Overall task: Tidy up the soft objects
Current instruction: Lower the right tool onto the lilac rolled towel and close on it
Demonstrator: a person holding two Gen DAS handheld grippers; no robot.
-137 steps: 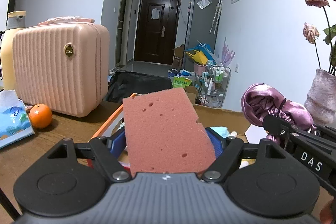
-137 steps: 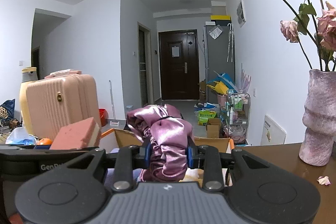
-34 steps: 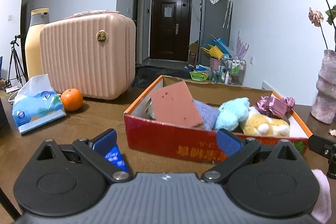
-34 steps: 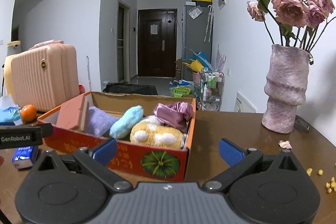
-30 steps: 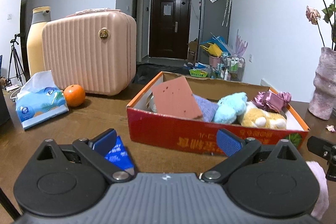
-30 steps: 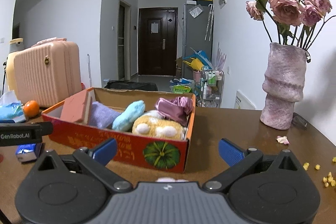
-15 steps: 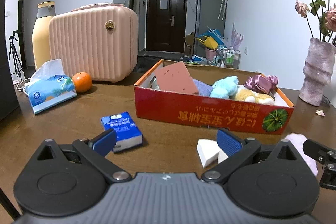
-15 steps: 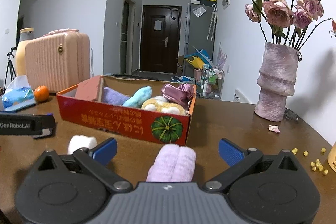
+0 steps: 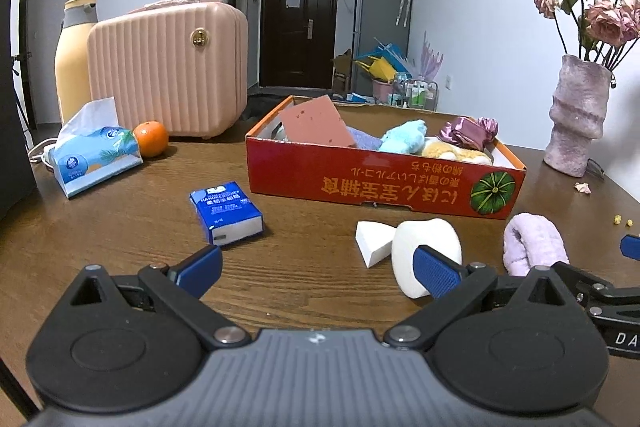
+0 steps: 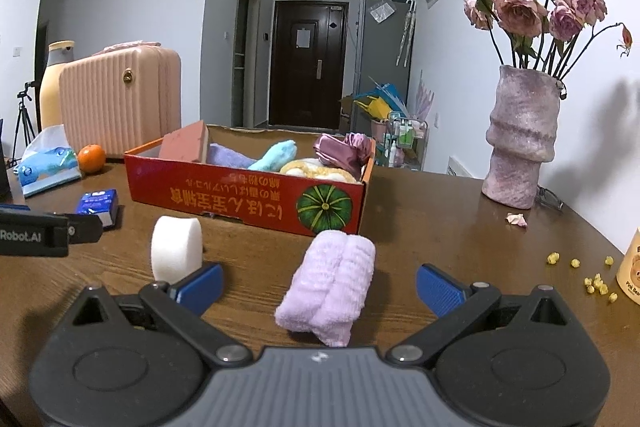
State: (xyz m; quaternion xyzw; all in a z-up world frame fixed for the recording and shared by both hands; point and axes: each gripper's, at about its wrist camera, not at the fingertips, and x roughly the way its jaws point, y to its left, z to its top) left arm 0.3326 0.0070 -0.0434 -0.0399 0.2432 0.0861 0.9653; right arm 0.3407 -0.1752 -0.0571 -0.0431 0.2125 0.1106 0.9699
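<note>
I'm holding both claws spread wide and empty right now. My right claw (image 10: 318, 285) is hovering with the rolled lilac towel (image 10: 330, 285) lying between its fingers on the counter (image 10: 460, 227). My left claw (image 9: 318, 267) is sitting near the white sponges (image 9: 424, 243). Farther off, the red box (image 9: 380, 179) is holding the pink sponge (image 9: 316, 127) and plush toys (image 9: 404, 137).

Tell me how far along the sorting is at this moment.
Done: the red sponge, teal plush and satin bonnet lie in the red box. In hand: nothing; the left tool and right tool are open. Left on the table: lilac towel, round white sponge, white wedge.
</note>
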